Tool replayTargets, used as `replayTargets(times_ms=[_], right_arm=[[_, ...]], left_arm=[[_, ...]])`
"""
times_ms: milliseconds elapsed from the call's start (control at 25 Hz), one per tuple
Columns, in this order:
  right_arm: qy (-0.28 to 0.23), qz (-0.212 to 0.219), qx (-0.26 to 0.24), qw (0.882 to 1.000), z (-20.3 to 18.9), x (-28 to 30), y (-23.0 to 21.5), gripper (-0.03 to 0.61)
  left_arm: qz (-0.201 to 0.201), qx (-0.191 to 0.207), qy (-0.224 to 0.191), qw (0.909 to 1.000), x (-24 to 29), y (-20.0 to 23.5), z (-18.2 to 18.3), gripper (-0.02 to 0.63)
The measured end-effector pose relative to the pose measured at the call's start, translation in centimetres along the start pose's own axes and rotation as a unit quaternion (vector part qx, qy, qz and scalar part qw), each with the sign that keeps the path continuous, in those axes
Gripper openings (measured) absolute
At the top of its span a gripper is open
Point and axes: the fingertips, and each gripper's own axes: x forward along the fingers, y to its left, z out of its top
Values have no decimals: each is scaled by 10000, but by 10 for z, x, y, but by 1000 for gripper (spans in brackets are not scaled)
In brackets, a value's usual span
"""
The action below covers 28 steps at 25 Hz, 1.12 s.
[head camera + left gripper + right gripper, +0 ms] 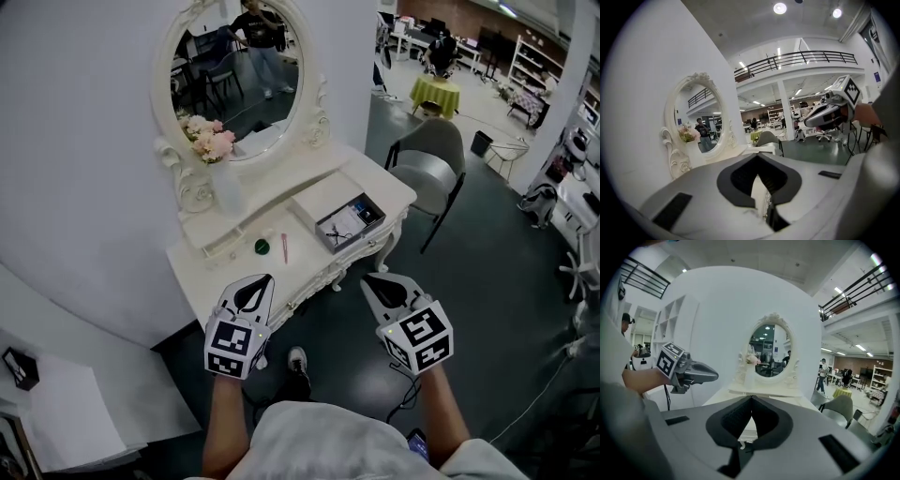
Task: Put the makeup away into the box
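A white dressing table (230,277) carries an open box (348,223) with small items inside, at its right end. Left of the box lie a green round makeup pot (262,247) and a pink stick (284,247). My left gripper (266,278) hangs shut and empty over the table's front edge, just short of the pot. My right gripper (367,278) is shut and empty too, off the table's front right side, below the box. In the left gripper view the jaws (758,157) meet, with the right gripper (829,110) beside them. In the right gripper view the jaws (751,399) meet, with the left gripper (688,371) at left.
An oval mirror (236,80) with a vase of pink flowers (212,141) stands at the table's back. A grey chair (429,169) sits off the table's right end. A white cabinet top (70,422) is at lower left. The person's shoe (297,361) is on the dark floor.
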Motion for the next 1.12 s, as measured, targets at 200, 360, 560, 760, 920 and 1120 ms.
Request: replayTargets(times_ms=[200, 360, 560, 760, 920, 1120], right_arm=[[205, 20, 129, 9997, 10, 50, -24, 0], [323, -82, 57, 9994, 17, 87, -42, 0], [673, -108, -128, 9976, 17, 134, -57, 0], [868, 63, -146, 9961, 17, 174, -59, 0], [958, 57, 16, 9954, 11, 203, -68, 0], [1066, -174, 136, 9941, 0, 228, -84, 0]], left_arm=[[-51, -109, 103, 9999, 41, 41, -4, -2], [-147, -191, 260, 9994, 72, 69, -14, -2], [-260, -209, 476, 9983, 109, 101, -24, -2], [-495, -417, 571, 9963, 143, 123, -37, 20], [-697, -488, 866, 9926, 172, 133, -65, 27], [-990, -555, 1192, 9864, 203, 130, -98, 47]])
